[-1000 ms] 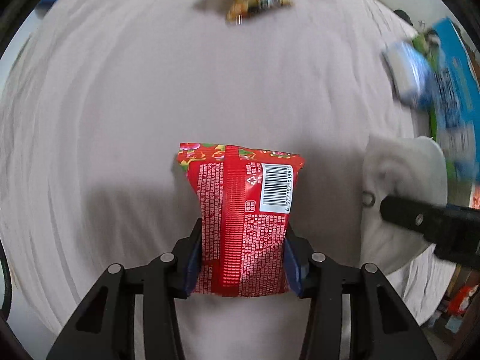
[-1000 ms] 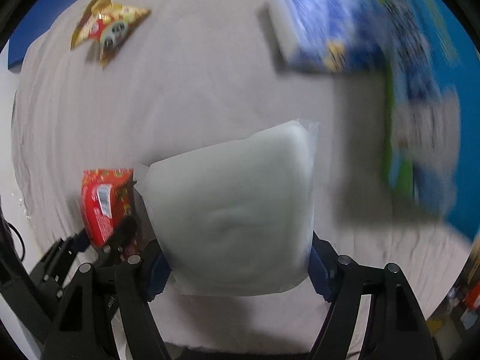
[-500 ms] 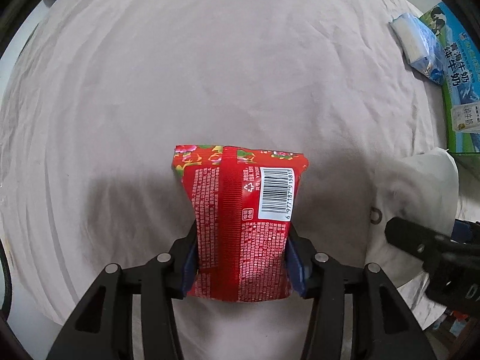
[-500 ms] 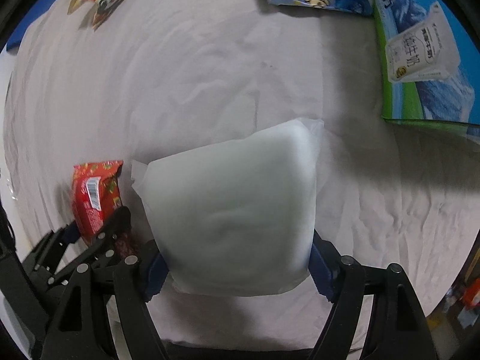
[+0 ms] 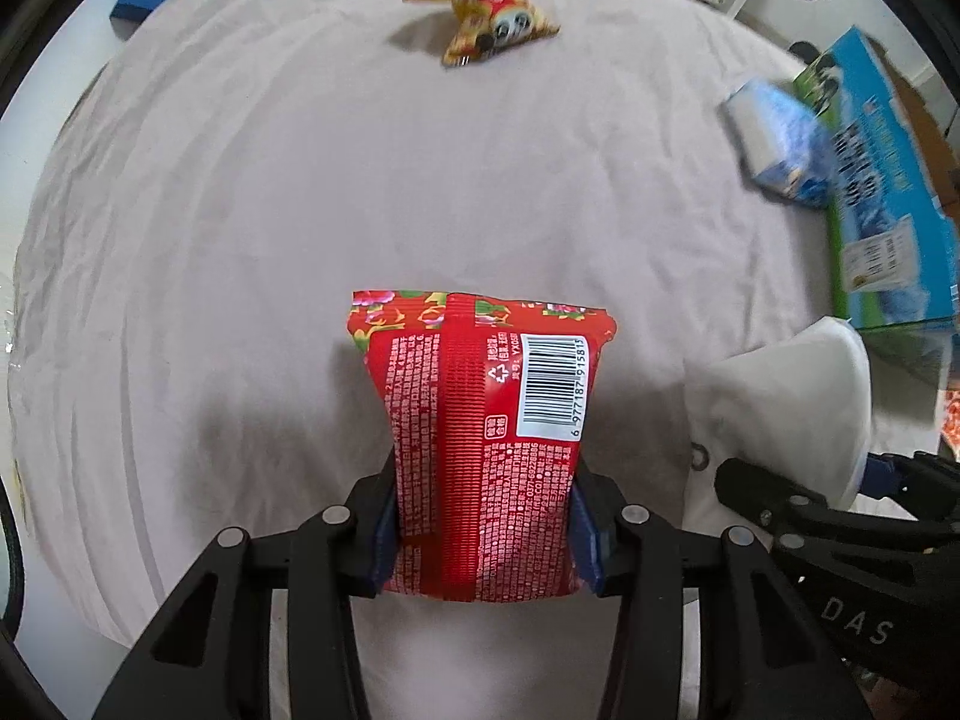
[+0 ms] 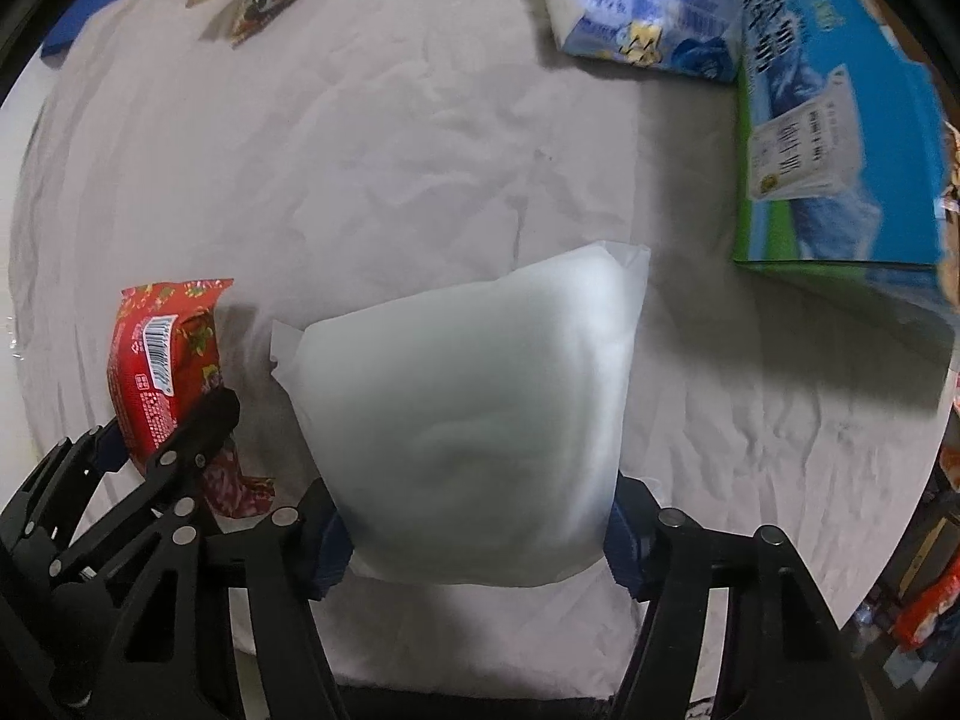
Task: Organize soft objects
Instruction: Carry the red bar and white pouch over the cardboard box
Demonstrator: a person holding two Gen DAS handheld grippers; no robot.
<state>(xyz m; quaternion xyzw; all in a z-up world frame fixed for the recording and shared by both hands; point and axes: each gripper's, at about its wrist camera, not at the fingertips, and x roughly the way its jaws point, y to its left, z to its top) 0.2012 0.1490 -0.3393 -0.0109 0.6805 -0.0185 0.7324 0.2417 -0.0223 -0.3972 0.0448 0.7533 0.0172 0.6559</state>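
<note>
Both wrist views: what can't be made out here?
- Right wrist view: contents of the plain white soft pouch in the right hand-held gripper; its cloudy wrapper shows nothing.
- Left wrist view: front of the red printed snack packet in the left hand-held gripper; only the barcode side faces the camera.
- Left wrist view: blue-and-white tissue pack, print lost to motion blur.
- Both views: blue-and-green cardboard box, cut by the lens edge.

Four soft packs — one red pack (image 5: 480, 450), one white pack (image 6: 474, 438), one gold pack (image 5: 486, 18), one blue pack (image 6: 642, 0) — plus one carton (image 6: 840, 120).
</note>
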